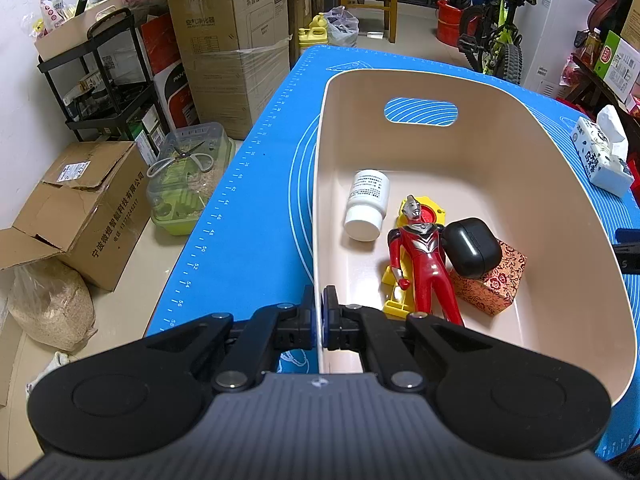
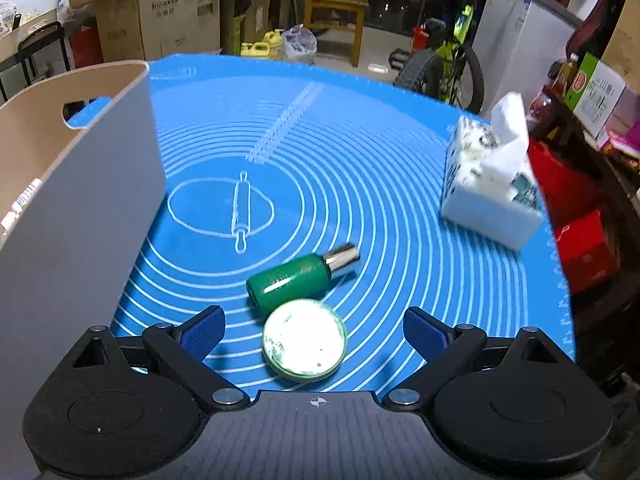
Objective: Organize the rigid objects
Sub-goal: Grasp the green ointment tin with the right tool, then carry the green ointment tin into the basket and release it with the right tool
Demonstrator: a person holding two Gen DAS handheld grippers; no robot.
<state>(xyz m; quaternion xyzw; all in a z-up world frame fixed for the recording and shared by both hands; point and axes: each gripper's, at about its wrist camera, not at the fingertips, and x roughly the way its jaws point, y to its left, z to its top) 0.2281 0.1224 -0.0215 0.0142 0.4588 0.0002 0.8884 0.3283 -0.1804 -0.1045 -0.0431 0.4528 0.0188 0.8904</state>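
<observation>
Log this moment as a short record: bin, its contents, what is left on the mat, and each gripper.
bin: beige bin on the blue mat
in bin: white bottle, red figure, black case, patterned box
on mat: green bottle lying down, round jar, tissue pack
left gripper: shut on the bin's rim
right gripper: open, astride the jar
</observation>
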